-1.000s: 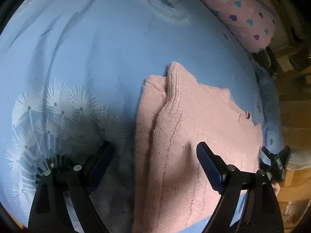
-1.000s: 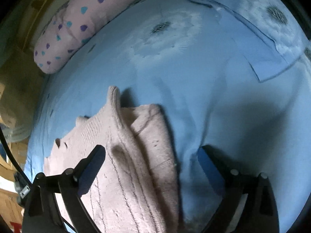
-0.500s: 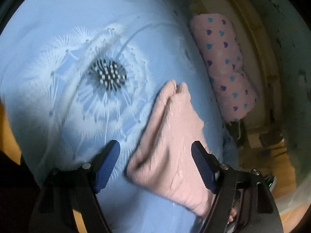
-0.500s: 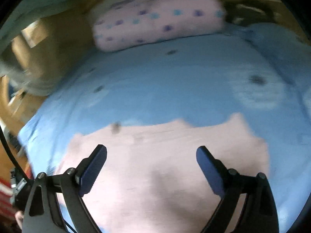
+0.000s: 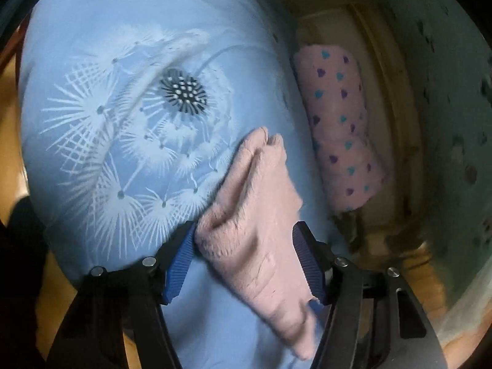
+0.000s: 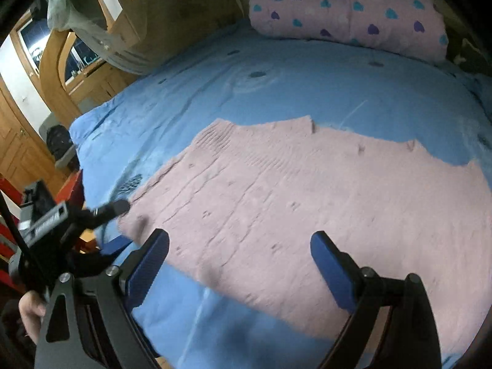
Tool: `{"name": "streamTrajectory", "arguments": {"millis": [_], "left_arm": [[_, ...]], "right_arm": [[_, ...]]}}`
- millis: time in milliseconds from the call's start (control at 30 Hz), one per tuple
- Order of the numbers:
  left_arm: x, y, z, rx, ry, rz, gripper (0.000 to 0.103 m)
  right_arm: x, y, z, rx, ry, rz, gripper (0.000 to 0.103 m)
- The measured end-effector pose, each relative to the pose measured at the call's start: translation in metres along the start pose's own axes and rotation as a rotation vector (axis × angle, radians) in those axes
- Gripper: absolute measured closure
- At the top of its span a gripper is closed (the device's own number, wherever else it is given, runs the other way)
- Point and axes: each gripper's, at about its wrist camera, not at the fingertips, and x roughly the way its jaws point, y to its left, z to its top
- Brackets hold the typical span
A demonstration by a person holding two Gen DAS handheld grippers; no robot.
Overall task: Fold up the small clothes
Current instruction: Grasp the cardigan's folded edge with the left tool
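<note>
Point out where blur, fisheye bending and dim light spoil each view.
Left wrist: the pink sweater smears near the lower edge, the bed sheet bulges, corners go dark. Right wrist: the left gripper is motion-blurred, the pillow curves, light is dim.

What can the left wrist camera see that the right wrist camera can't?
Only the left wrist view shows the big white dandelion print on the bedspread and the left gripper close up, its blue fingers either side of a bunched end of the pink sweater.

Only the right wrist view shows the right gripper open over the sweater's broad flat side, the wooden cupboards, and the person's hand.

Both show the sweater, the blue bedspread and the heart-patterned pillow.
</note>
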Motion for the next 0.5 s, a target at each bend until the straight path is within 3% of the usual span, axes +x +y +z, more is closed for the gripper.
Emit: {"name": "streamTrajectory", "arguments": {"millis": [233,300,367,500], "left_arm": [[0.002,-0.002,-0.002,-0.032,-0.032,-0.044,0.058],[0.006,-0.001,-0.002,-0.011,-0.024,0.006,0.066],[0.007,-0.003,-0.007,0.059,-0.021,0.093,0.082],[0.007,-0.005,-0.011,0.085,-0.024,0.108,0.084]], "right_arm": [[0.011,0.010,-0.019,0.010,0.019,0.135,0.007],[0.012,0.013,-0.020,-0.003,0.012,0.144,0.007],[0.011,0.012,-0.020,0.006,0.006,0.146,0.007],[0.016,0.011,-0.013,0.025,0.013,0.105,0.007]]}}
